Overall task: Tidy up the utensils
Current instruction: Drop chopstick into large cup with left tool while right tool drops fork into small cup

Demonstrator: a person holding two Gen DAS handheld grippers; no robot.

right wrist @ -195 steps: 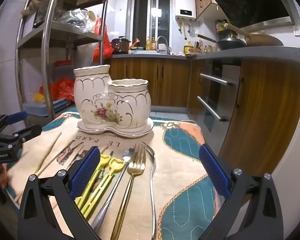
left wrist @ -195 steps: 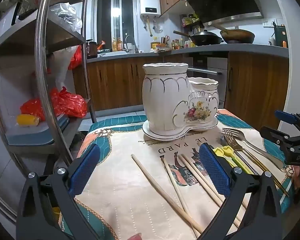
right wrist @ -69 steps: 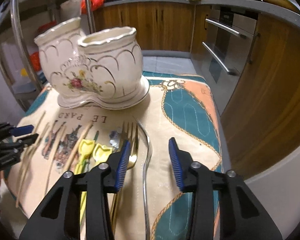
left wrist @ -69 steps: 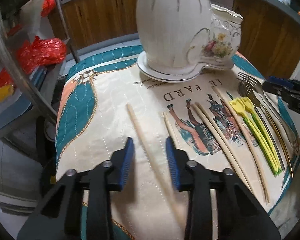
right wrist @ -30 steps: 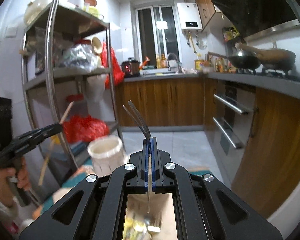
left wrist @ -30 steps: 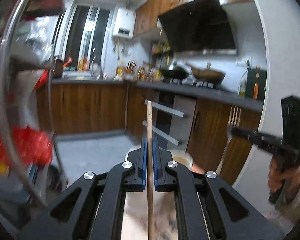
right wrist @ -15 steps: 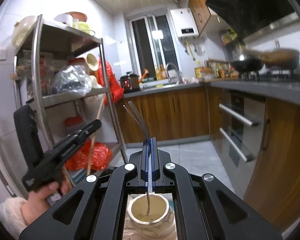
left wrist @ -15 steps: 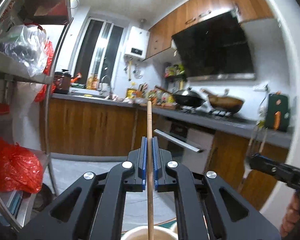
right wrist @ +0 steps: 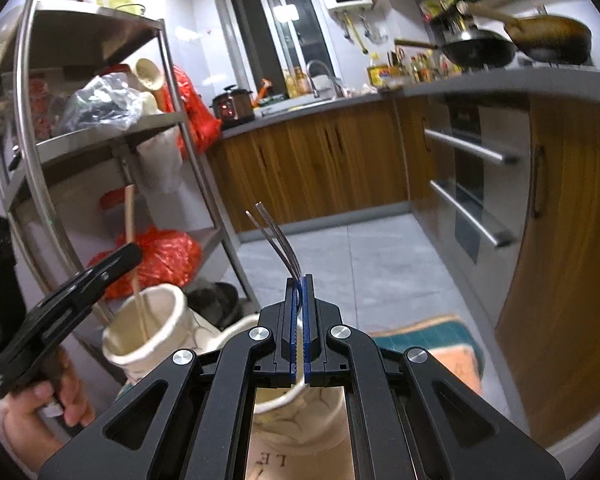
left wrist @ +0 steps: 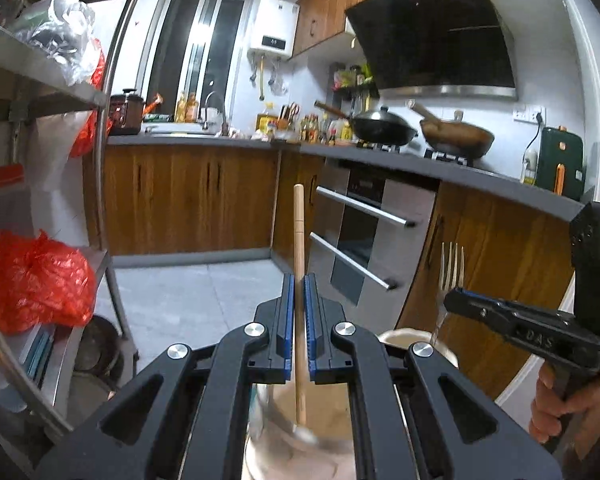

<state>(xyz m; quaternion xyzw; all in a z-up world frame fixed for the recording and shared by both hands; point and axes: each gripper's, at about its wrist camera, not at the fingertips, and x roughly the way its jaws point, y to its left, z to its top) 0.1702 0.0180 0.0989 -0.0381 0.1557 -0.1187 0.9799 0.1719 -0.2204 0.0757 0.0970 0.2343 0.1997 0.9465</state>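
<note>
Left hand-held gripper (left wrist: pixel 298 328) clenched on chopstick (left wrist: pixel 299 240), tip inside taller holder cup (right wrist: pixel 148 332). Right hand-held gripper (right wrist: pixel 299 320) clenched on fork (right wrist: pixel 276 240), handle over shorter cup (right wrist: pixel 284 404). Risk: tilted release knocks rim, tips holder; grippers near, could collide.

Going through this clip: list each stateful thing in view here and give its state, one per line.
Left gripper: shut on the wooden chopstick.
Wooden chopstick: upright, lower end inside the tall cream ceramic holder cup.
Right gripper: shut on the silver fork.
Silver fork: tines up, handle dipping into the shorter cup.
Tall cream ceramic holder cup: upright, holding only the chopstick.
</note>
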